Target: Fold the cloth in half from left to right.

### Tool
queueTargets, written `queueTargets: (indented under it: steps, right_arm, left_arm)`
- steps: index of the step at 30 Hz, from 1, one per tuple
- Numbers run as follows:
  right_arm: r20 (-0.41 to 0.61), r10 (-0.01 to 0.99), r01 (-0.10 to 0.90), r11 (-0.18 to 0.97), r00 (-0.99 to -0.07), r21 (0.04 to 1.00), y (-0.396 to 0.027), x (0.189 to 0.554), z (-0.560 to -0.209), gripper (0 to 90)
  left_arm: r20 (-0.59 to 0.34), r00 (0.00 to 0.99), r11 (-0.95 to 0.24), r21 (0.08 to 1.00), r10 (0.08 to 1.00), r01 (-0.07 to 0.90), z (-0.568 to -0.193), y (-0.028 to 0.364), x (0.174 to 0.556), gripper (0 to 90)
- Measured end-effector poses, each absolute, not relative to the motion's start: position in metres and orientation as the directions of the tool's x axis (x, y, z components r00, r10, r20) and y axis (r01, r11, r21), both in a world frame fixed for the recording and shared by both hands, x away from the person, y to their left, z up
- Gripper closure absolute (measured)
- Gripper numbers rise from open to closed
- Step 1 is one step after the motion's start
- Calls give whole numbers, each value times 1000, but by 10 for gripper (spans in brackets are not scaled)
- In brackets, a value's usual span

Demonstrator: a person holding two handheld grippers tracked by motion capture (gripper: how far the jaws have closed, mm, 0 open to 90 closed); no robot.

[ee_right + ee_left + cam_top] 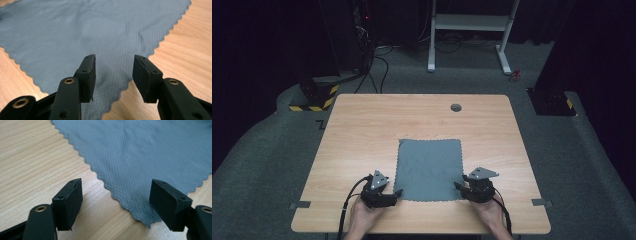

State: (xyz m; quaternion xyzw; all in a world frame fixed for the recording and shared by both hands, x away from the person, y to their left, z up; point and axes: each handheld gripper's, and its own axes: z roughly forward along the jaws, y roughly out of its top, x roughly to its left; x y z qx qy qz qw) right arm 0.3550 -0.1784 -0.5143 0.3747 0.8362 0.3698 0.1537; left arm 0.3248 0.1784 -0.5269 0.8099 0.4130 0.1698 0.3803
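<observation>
Light wooden table point(362, 125) with a flat grey scallop-edged cloth point(429, 167) near its front edge.

Cloth point(428, 169) flat on table point(362, 130), near edge; left gripper point(398, 192), right gripper point(458, 185) at near corners

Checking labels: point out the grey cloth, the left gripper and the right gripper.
grey cloth point(428, 167): high view, middle of the fabric.
left gripper point(115, 202): left gripper view, midway between its open fingertips.
right gripper point(114, 75): right gripper view, midway between its open fingertips.
</observation>
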Motion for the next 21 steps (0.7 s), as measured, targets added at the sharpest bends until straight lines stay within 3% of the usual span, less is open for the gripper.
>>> queueTargets:
  steps: [3, 21]
  right_arm:
    - [8, 727, 487, 452, -687, 747, -172, 355, -510, 536]
    - [-20, 598, 389, 546, -802, 742, -110, 354, -505, 665]
  left_arm:
    - [-101, 599, -339, 744, 794, 575, -524, 184, 328, 294]
    - [-114, 542, -300, 730, 832, 614, -506, 199, 382, 335]
